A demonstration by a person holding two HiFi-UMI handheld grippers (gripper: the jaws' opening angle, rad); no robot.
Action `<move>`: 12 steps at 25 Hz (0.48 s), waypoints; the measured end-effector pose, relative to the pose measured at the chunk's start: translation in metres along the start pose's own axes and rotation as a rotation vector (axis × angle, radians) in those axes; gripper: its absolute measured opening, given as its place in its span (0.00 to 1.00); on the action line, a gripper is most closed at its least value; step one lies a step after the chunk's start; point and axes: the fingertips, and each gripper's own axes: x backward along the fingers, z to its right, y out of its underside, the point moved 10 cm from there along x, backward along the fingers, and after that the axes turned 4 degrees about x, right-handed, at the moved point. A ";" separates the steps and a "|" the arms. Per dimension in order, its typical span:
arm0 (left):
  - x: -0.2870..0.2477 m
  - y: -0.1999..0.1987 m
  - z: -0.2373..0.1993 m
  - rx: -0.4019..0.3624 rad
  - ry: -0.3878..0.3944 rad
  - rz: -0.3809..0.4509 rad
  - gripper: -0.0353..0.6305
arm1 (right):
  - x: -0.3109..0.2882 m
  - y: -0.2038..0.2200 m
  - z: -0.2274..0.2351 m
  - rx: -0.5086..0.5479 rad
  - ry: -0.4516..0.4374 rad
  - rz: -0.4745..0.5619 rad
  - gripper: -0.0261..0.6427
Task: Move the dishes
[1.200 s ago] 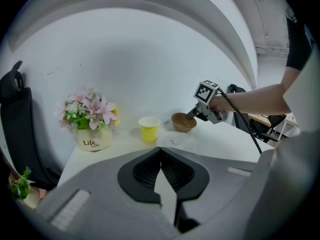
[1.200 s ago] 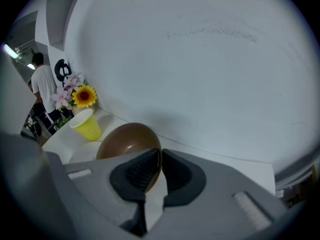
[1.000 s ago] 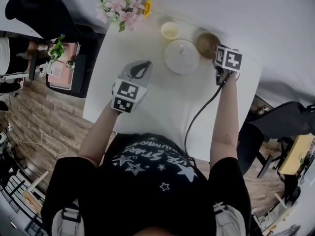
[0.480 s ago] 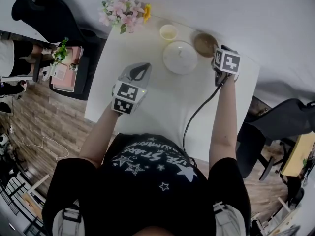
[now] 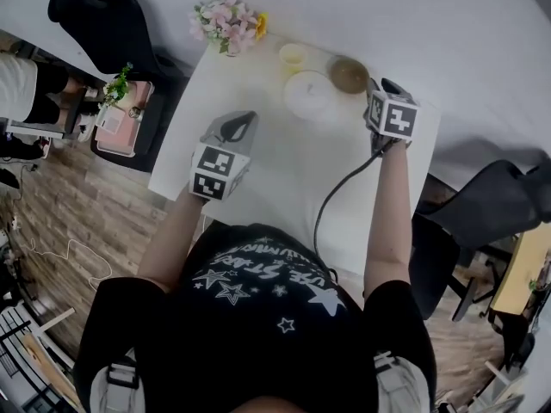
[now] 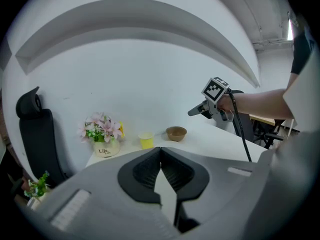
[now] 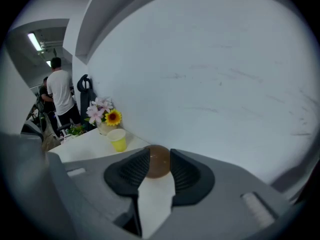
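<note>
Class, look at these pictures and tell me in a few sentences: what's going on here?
A person stands over a white table with a handheld gripper in each hand. The right gripper has just been opening its jaws. They now stand apart with nothing between them, aimed at the round brown bowl on the table just beyond. The left gripper is shut and empty, held above the table. A white plate, a yellow cup and a pot of flowers sit untouched.
</note>
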 end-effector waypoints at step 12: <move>0.081 0.033 0.043 0.073 -0.145 0.040 0.07 | 0.051 0.037 -0.059 0.095 -0.168 0.051 0.05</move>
